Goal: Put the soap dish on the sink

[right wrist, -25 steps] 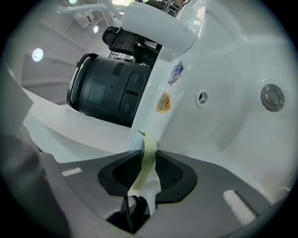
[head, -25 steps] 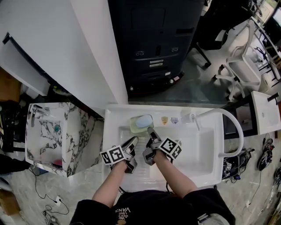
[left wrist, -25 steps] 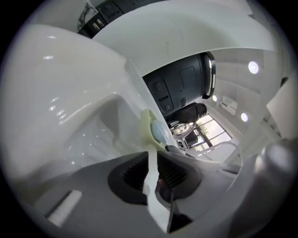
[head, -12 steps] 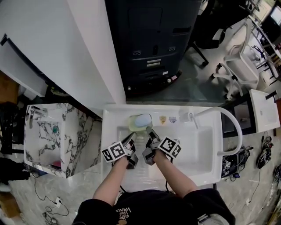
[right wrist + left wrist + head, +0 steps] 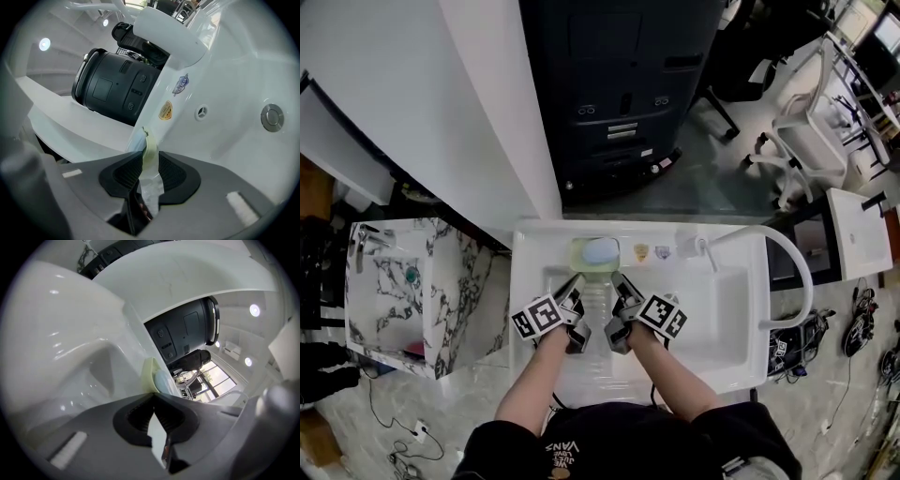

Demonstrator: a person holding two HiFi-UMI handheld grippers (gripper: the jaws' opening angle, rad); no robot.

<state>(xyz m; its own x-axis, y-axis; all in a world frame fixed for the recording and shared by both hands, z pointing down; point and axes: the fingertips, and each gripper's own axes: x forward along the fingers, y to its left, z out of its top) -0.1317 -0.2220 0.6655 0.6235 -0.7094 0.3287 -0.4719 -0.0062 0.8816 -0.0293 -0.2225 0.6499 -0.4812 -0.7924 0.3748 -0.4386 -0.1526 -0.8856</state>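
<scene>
The pale green soap dish (image 5: 578, 255), holding a light blue soap bar (image 5: 601, 250), lay level on the white sink's (image 5: 528, 281) far rim, left of centre.

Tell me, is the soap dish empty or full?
Full: a pale blue soap bar lies inside the green soap dish.

The soap dish (image 5: 581, 259) is pale yellow-green and the soap (image 5: 602, 249) in it light blue, both against the glossy white sink (image 5: 727, 314) (which bears a gold sticker (image 5: 165, 110) and a blue-and-white sticker (image 5: 181, 86)). The left gripper (image 5: 577, 282) and right gripper (image 5: 620, 281) are mid-grey with black ribbed pads (image 5: 125, 174) and cubes (image 5: 536, 321) patterned in black-and-white squares. The side basin (image 5: 469, 281) is white marble veined in black, the cabinet (image 5: 609, 84) near-black.
</scene>
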